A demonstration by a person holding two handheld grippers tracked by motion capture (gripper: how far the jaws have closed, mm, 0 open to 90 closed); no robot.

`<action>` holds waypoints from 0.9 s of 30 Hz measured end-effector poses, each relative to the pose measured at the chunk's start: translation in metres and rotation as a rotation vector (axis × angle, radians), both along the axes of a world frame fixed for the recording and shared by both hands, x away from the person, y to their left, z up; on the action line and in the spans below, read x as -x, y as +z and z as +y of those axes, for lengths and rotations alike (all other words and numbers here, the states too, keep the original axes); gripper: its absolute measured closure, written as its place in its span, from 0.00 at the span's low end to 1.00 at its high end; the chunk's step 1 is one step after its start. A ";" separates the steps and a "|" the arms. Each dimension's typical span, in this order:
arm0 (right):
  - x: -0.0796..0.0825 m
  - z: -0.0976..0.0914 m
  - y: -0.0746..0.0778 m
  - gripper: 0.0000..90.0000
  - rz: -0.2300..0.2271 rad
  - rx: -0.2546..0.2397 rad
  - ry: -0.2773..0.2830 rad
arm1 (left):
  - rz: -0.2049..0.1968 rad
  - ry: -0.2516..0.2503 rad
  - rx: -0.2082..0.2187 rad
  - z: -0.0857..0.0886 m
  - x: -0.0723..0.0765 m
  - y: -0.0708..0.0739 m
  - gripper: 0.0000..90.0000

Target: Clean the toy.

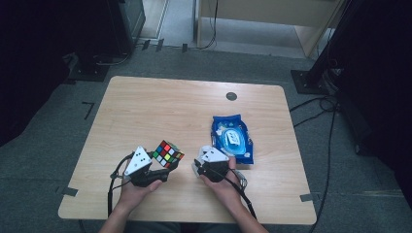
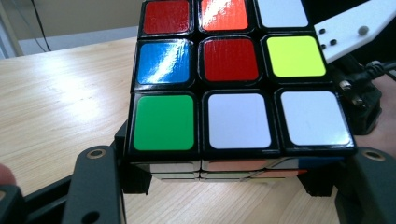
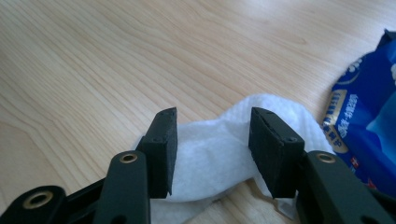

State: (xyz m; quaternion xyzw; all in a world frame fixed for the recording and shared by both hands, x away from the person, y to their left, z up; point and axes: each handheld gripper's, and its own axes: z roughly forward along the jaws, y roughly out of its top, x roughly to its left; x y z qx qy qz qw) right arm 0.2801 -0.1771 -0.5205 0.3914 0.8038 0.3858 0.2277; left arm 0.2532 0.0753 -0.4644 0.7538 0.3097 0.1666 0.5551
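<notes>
Nearest the lower edge of the high view, two hands reached in over the wooden bench (image 1: pixel 145 107), each carrying a tool. The left tool (image 1: pixel 154 171), at lower left of centre, pinched a scrambled Rubik's cube (image 1: pixel 165 154) and held it tilted just above the bench; in the left gripper view the cube (image 2: pixel 233 79) sat squeezed between the two black jaws at the bottom corners. The right tool (image 1: pixel 201 167), just right of centre, stood with its jaws spread on either side of a white wet wipe (image 3: pixel 219 149) that lay flat on the bench, the pads not pressing on it. Just beyond it, toward the right of the frame, lay the blue wet-wipe pack (image 1: pixel 232 138). Judged from this, a wipe was already out of the pack and the cube already lifted; gripping the wipe and, most likely, rubbing the cube's faces with it was left to do.
</notes>
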 end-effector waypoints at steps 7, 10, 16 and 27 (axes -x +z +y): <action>-0.004 -0.007 -0.001 0.73 0.035 0.015 -0.034 | -0.012 -0.015 -0.001 -0.001 0.002 0.000 0.38; -0.004 -0.009 -0.001 0.89 0.026 0.024 -0.054 | -0.016 -0.019 0.003 0.000 0.003 0.000 0.38; -0.002 -0.017 0.002 0.99 0.029 0.033 -0.043 | -0.007 -0.014 0.008 0.001 0.001 -0.004 0.38; 0.033 -0.010 0.077 0.99 -0.222 -0.311 0.127 | -0.025 -0.063 -0.043 -0.013 0.006 -0.015 0.38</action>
